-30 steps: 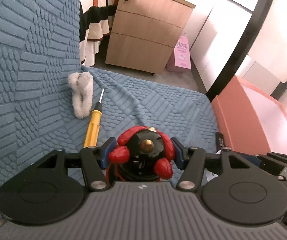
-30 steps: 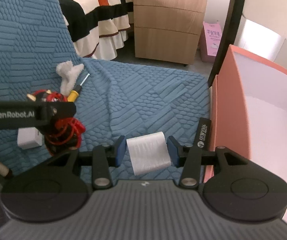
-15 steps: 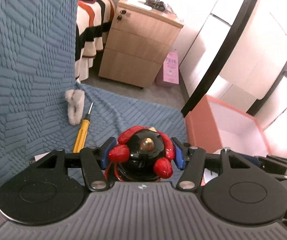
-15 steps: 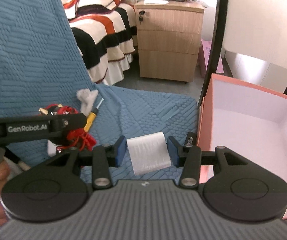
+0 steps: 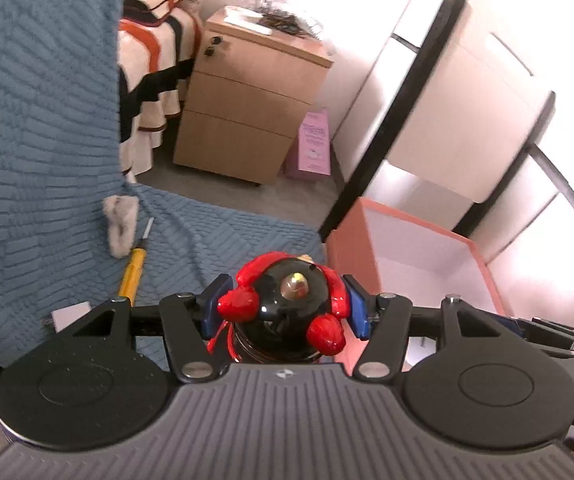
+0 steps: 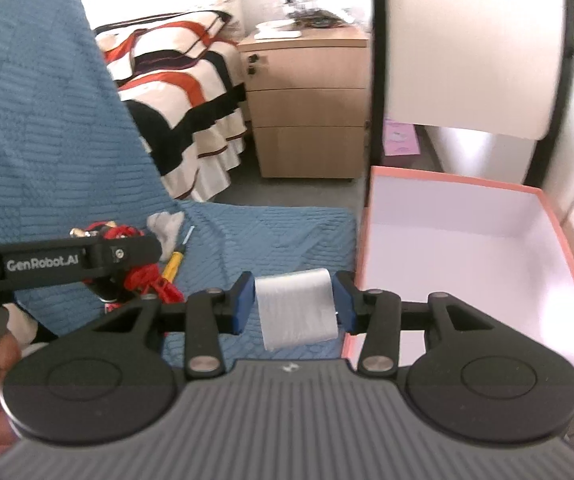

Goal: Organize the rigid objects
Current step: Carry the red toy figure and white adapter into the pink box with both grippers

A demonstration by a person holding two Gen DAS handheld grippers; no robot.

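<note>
A bedroom: a blue quilted cover [image 6: 279, 236] spreads in front of me, with a striped bed [image 6: 179, 80] and a wooden drawer cabinet [image 6: 307, 108] beyond it, and an open pink box [image 6: 567, 264] with a white inside standing at the cover's right edge. I take that box as my landmark.

My left claw [image 5: 285, 306] is clamped on a black ornament with red knobs [image 5: 287, 300], held above the cover just left of the box's near corner. My right claw [image 6: 294, 306] has a white ribbed block [image 6: 295, 308] between its pads; the jaws are closing on it, and it hangs beside the box's left wall. Further left of the box, a yellow screwdriver [image 5: 133, 268] and a grey fluffy scrap [image 5: 119, 224] lie on the cover, touching or nearly so.

I judge this the carrying step: both pieces are up and not yet over the box. Next I need to bring each claw over the rim, lower it inside, and release low so the ornament doesn't knock the wall or tip
</note>
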